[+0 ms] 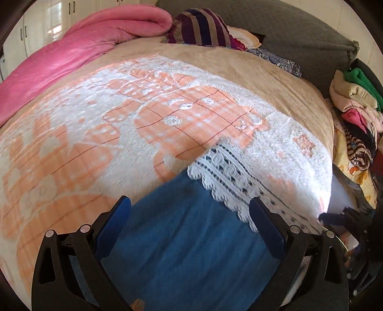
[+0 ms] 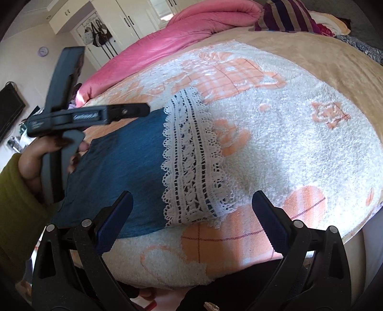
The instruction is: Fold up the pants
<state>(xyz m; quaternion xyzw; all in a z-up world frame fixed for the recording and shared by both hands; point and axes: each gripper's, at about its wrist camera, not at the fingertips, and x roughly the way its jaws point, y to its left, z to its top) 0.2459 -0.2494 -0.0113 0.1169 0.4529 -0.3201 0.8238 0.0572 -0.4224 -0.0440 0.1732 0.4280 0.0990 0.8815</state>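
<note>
Blue pants (image 1: 182,239) with a white lace hem (image 1: 229,177) lie flat on the bed's white-and-orange blanket (image 1: 95,134). My left gripper (image 1: 190,203) is open, its fingers spread just above the blue cloth near the hem. In the right wrist view the pants (image 2: 115,167) and lace hem (image 2: 189,162) lie ahead and to the left. My right gripper (image 2: 191,198) is open above the lace hem's near end, holding nothing. The left gripper's body, held in a hand (image 2: 31,158), shows at the left over the pants.
A pink quilt (image 1: 71,52) and a striped pillow (image 1: 201,26) lie at the bed's far end. A grey headboard cushion (image 1: 299,36) stands behind. A pile of clothes (image 1: 356,114) lies off the bed's right side. White wardrobes (image 2: 124,21) line the far wall.
</note>
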